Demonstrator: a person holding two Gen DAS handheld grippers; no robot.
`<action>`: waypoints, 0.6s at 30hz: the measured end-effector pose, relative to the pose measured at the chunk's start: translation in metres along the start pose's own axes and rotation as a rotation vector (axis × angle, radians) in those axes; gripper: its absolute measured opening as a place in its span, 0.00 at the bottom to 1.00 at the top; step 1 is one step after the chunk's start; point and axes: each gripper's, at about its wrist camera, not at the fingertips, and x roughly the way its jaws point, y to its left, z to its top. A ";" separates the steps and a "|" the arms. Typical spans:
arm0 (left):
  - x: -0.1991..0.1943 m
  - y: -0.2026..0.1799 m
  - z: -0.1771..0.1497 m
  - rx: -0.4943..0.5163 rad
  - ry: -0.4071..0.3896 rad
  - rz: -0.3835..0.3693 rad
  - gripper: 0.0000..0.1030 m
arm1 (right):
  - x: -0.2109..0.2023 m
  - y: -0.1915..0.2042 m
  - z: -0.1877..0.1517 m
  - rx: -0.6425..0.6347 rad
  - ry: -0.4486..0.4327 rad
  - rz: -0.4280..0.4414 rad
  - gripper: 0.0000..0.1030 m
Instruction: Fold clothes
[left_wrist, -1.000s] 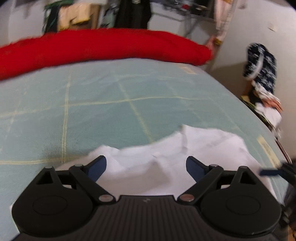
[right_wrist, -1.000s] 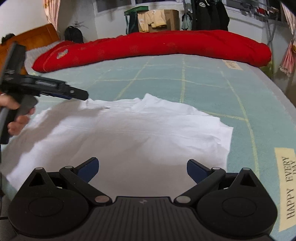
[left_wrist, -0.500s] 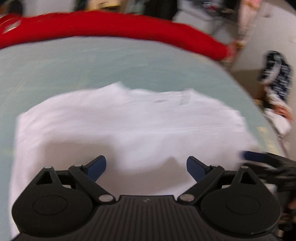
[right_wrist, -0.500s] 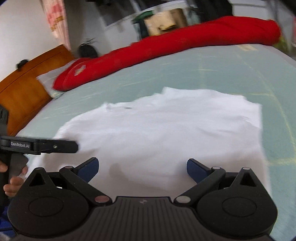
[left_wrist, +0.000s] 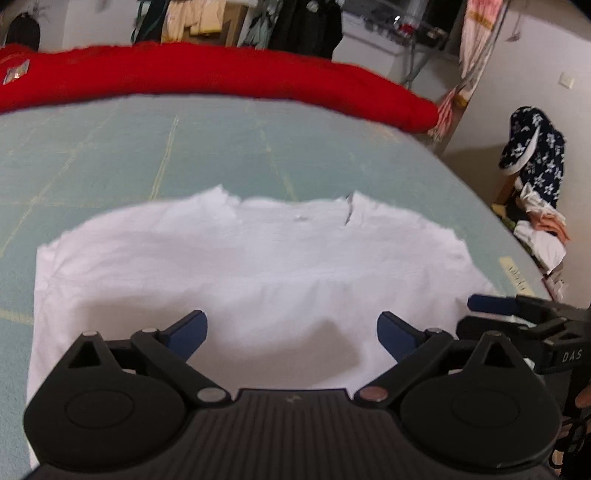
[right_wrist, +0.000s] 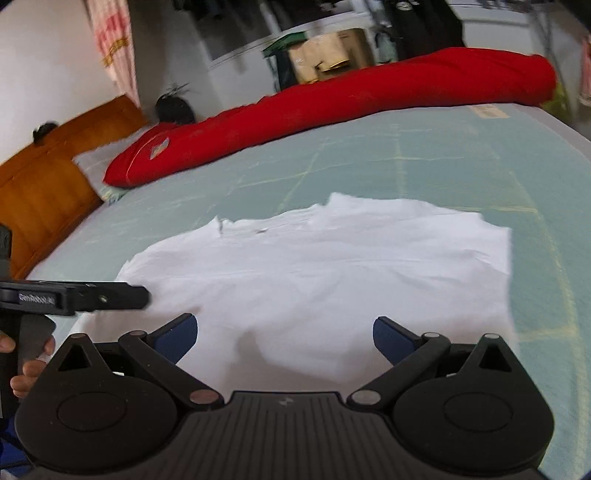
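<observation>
Fingers of both the left gripper (left_wrist: 291, 334) and right gripper (right_wrist: 284, 334) spread wide above the flat white T-shirt (left_wrist: 240, 266) on the green bed sheet (left_wrist: 184, 147).

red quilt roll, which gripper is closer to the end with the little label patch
Left. The left gripper is over the white shirt's side toward the red quilt's patch end; the right gripper is at the opposite side.

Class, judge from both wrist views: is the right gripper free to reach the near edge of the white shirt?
Probably yes. The right gripper is open just above the white shirt, with nothing lying between. The left gripper, also open, is off to its side.
</observation>
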 end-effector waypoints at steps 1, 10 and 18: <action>0.002 0.004 -0.002 -0.015 0.010 -0.004 0.95 | 0.005 0.001 0.000 -0.002 0.010 -0.006 1.00; 0.003 0.035 -0.010 -0.088 -0.005 -0.145 0.99 | 0.010 -0.011 -0.009 0.001 0.030 -0.054 1.00; 0.003 0.027 -0.008 -0.026 -0.001 -0.120 0.99 | 0.010 -0.012 -0.012 -0.049 0.052 -0.057 1.00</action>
